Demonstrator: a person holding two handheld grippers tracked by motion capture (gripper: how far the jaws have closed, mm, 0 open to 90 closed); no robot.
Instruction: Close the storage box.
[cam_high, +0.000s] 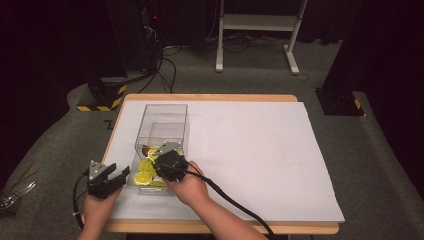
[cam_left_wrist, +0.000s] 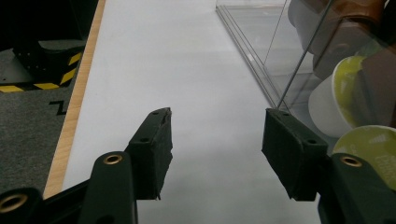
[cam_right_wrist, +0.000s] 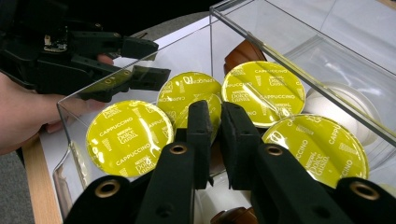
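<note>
The right gripper (cam_right_wrist: 215, 122) is down inside the clear box (cam_high: 162, 112), its black jaws drawn nearly together with a thin slit between them, right over a yellow-lidded capsule (cam_right_wrist: 200, 114) tilted on its edge. Whether the pads actually pinch that capsule's rim I cannot tell; the jaws hide the contact spot. Around it lie more yellow capsules: one (cam_right_wrist: 128, 137) to the left, one (cam_right_wrist: 264, 91) behind and to the right, one (cam_right_wrist: 320, 149) at the right, all crowded close, lids touching or overlapping. A brown capsule (cam_right_wrist: 243, 51) peeks out behind them against the box's far side.

In the high view the right gripper (cam_high: 170, 162) sits over the near end of the box, at the left part of the white-covered counter (cam_high: 250, 150). The box's far half looks bare, and the counter to the right is wide open, clear out to its wooden edge.

The left gripper (cam_left_wrist: 217, 140) hovers just outside the box's left wall, jaws well apart with nothing between them, only white counter below. Its right jaw stands just beside the box's corner; the wooden edge runs close on its left.

The box's clear walls throw reflections, so the capsules low in the pile are hard to make out, and the right gripper view cuts the box off at the right.
</note>
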